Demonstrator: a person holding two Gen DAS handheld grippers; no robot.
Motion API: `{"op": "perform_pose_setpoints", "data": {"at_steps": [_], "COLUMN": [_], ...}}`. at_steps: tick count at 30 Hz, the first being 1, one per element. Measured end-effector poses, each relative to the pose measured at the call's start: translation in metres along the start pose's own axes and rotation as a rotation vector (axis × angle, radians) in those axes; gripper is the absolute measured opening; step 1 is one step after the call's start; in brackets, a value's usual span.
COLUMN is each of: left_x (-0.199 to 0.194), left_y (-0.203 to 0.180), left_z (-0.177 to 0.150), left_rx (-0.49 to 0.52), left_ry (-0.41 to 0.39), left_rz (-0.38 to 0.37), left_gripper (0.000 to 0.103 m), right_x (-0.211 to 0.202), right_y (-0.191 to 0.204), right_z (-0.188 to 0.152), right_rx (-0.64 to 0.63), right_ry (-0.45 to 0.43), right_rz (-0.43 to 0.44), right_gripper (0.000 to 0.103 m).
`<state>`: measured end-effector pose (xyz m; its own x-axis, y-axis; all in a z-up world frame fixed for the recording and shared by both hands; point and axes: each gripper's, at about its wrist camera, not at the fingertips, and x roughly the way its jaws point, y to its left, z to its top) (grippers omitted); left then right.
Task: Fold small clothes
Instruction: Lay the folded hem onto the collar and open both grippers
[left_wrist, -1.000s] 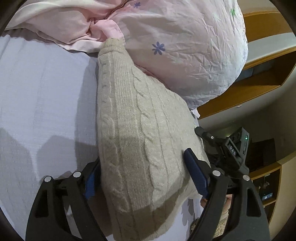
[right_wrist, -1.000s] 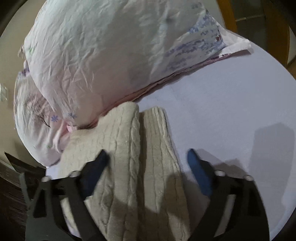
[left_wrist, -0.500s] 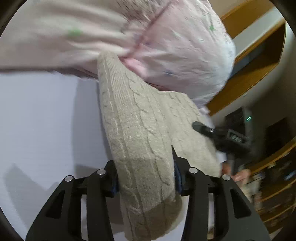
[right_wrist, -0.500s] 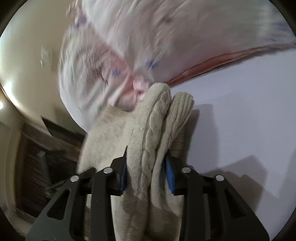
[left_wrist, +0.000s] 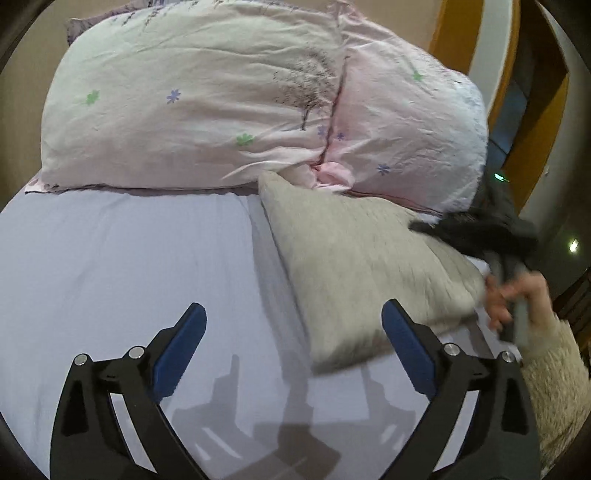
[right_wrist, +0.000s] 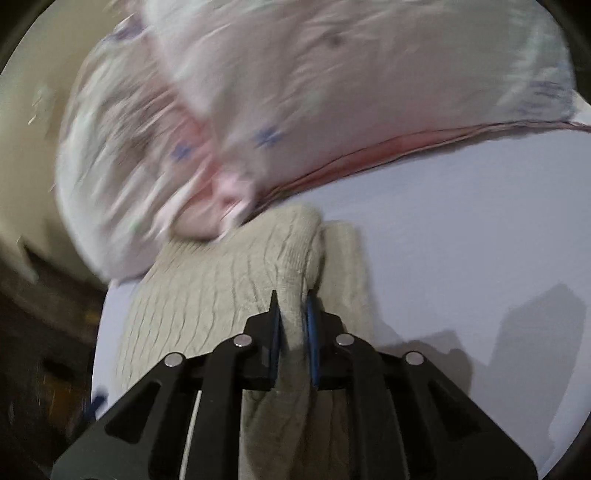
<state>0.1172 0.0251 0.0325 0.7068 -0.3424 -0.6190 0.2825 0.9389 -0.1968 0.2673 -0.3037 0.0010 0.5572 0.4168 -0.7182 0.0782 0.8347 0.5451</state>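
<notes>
One gripper has let go: my left gripper (left_wrist: 293, 347) now gapes wide over the sheet (left_wrist: 122, 258), the sweater (left_wrist: 365, 266) lying at two o'clock. My right gripper (right_wrist: 293, 325) clamps its knit, probably dragging the fold alone.

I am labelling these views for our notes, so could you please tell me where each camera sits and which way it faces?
Left wrist: sits on the open left gripper, facing along the lilac bed sheet toward the floral pink pillows; its blue-padded fingers show, with the person's right hand on the right.
Right wrist: sits on the right gripper, shut on the beige cable-knit sweater, facing the pillows; only its black fingers show.
Shared: sweater, pillows, sheet.
</notes>
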Motion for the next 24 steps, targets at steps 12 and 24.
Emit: {"op": "perform_pose_setpoints", "data": {"at_steps": [12,24], "left_x": [0.032,0.049], "left_y": [-0.026,-0.028], "left_z": [-0.044,-0.050], "left_rx": [0.050,0.055], "left_ry": [0.187,0.217], "left_rz": [0.157,0.271], "left_gripper": [0.102,0.102], "right_x": [-0.120,-0.041], "right_y": [0.023,0.048], "right_z": [-0.125,-0.176], "right_rx": [-0.251,-0.387], "right_ry": [-0.221,-0.008], "right_rz": [-0.488,-0.370], "right_gripper": [0.101,0.100]}}
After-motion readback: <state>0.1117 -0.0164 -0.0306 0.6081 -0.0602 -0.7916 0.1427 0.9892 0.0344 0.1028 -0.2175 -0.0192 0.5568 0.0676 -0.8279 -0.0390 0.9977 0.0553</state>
